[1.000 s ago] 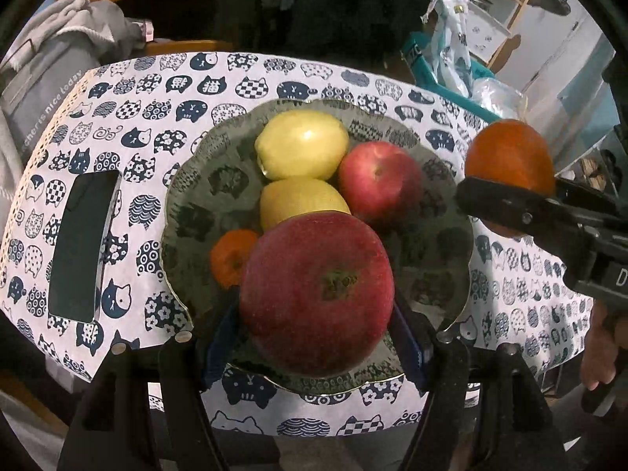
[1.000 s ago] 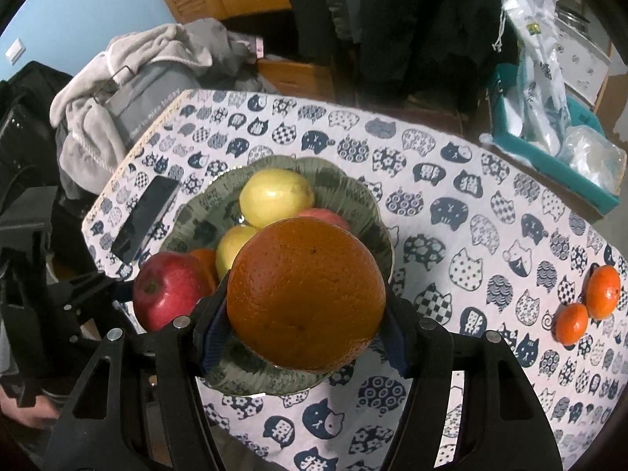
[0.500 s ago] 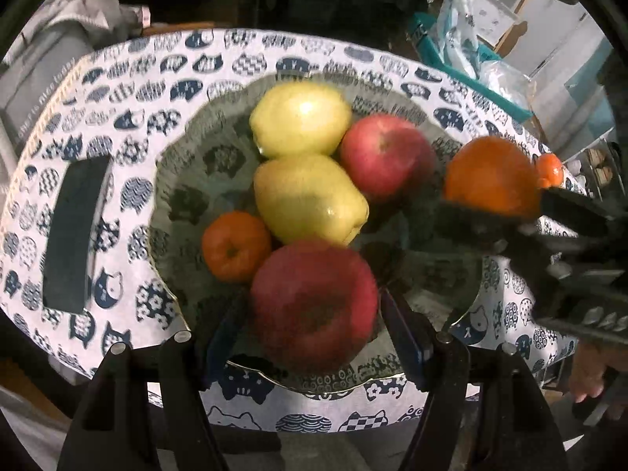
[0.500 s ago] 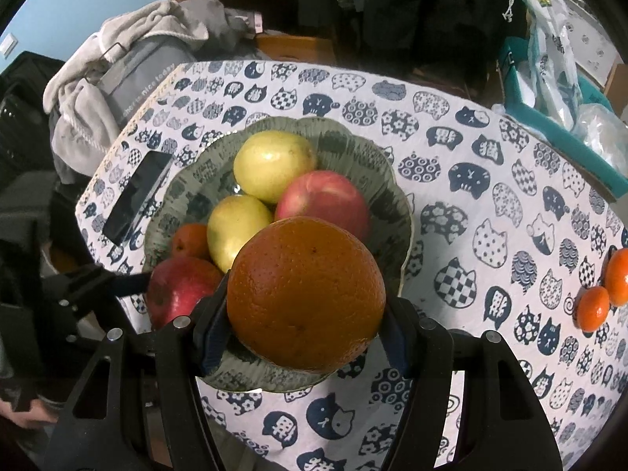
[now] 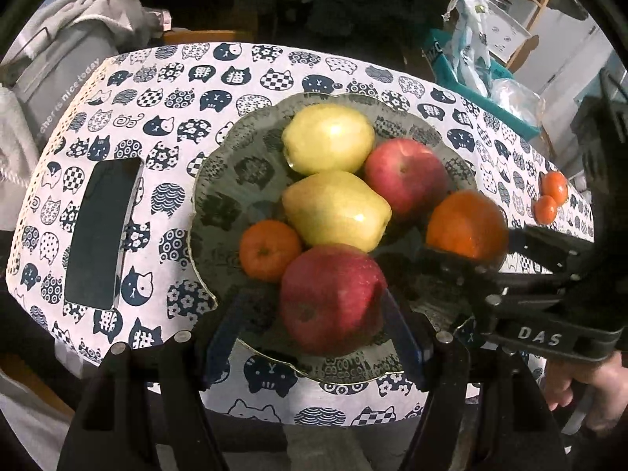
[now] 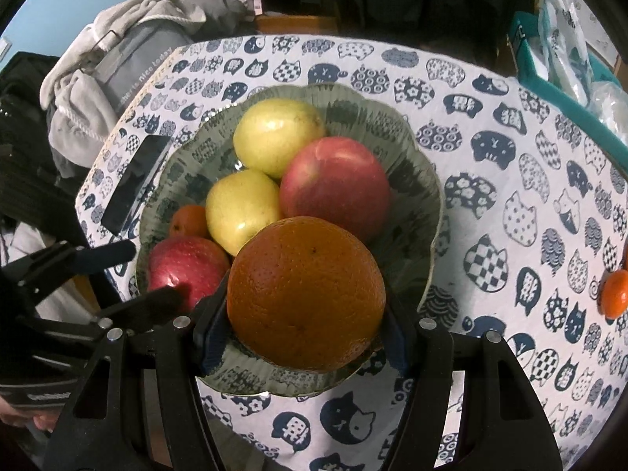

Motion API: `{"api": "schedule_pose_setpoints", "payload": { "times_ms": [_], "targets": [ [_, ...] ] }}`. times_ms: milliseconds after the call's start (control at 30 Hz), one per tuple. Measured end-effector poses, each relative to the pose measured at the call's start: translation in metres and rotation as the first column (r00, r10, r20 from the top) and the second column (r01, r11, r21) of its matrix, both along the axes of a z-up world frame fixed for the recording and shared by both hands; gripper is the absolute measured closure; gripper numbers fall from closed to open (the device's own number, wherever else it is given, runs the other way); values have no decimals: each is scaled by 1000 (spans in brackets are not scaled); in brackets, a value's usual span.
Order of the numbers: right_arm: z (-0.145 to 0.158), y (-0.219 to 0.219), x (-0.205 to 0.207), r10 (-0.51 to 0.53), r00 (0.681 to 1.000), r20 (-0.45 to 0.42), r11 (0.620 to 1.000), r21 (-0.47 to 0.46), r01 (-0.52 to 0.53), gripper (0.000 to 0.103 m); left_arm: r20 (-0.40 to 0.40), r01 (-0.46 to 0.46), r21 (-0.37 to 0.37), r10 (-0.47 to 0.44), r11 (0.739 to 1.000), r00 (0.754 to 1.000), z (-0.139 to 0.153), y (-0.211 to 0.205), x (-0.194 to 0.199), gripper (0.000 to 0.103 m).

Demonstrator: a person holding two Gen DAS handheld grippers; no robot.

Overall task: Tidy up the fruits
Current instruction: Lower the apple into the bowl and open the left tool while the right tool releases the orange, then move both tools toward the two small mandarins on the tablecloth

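A cat-print cloth [image 5: 274, 74] covers the table; a scalloped glass bowl [image 6: 424, 180] sits ahead of both claws. The left claw [image 5: 314, 314] has parted around a glossy red apple [image 5: 331, 298] in the bowl. The right claw [image 6: 306, 325] clamps a dimpled orange [image 6: 306, 294] over the near rim.

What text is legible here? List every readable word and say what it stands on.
"DAS": white letters on the black right gripper.
"...is nice today": white print on the grey fabric bag; its first word is unclear.
Pale lettering on the black left gripper: too blurred to read.
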State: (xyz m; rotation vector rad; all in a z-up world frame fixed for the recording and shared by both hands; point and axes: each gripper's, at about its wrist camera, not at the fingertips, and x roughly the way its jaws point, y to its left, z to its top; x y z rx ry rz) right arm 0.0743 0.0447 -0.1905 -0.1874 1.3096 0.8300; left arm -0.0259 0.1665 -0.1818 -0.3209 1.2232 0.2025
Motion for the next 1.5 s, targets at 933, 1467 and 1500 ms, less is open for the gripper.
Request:
{"api": "schedule_pose_setpoints", "payload": {
  "times_ms": [933, 1467, 1500],
  "targets": [
    [64, -46, 21, -136, 982, 134, 990, 58, 130, 35, 70, 42, 25, -44, 999, 997, 24, -29, 17, 30],
    [120, -118, 20, -241, 933, 267, 970, 92, 224, 31, 173, 149, 68, -159, 986, 972, 74, -92, 39, 30],
    [123, -123, 19, -247, 929, 275, 969, 94, 229, 31, 178, 156, 71, -167, 985, 970, 77, -95, 40, 30]
  ]
}}
